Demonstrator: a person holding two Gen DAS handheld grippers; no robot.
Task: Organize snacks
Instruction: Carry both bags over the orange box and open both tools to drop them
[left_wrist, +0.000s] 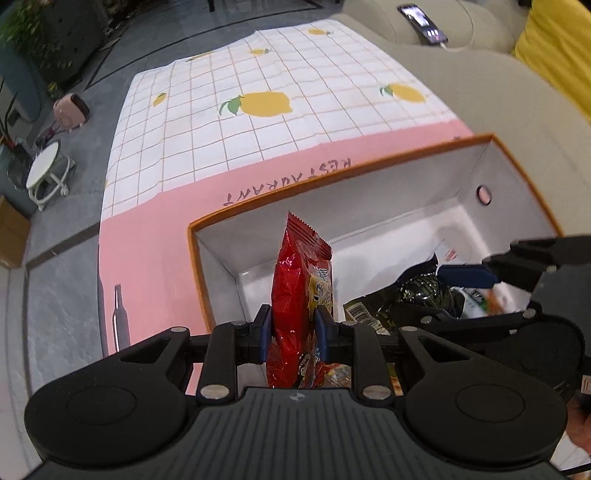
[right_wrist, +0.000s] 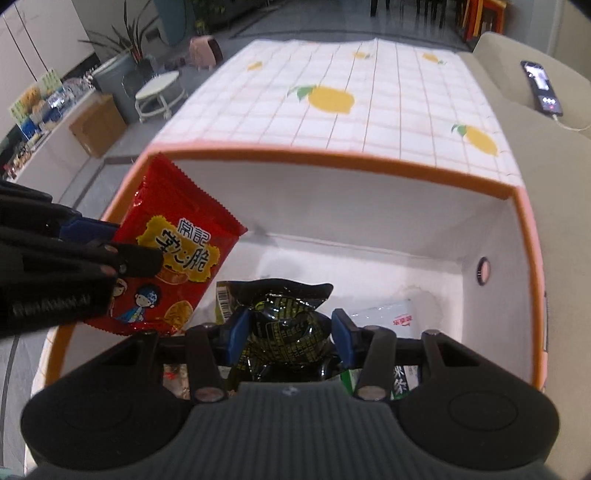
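Observation:
My left gripper (left_wrist: 293, 326) is shut on a red snack bag (left_wrist: 301, 291) and holds it upright over the near left part of an orange-rimmed white box (left_wrist: 332, 181). The red bag also shows in the right wrist view (right_wrist: 173, 254), with the left gripper (right_wrist: 110, 243) on it. My right gripper (right_wrist: 288, 338) holds a black and green snack bag (right_wrist: 286, 328) inside the box (right_wrist: 332, 158), its blue pads against the bag's sides. That bag (left_wrist: 417, 295) and the right gripper (left_wrist: 476, 277) show at the right of the left wrist view.
Other snack packets (right_wrist: 384, 314) lie on the box floor. The box sits on a lemon-print tablecloth (left_wrist: 266, 110) with a pink border. A beige sofa (left_wrist: 498, 92) with a phone (left_wrist: 423, 22) is at the right. A small white stool (left_wrist: 46, 173) stands on the floor at the left.

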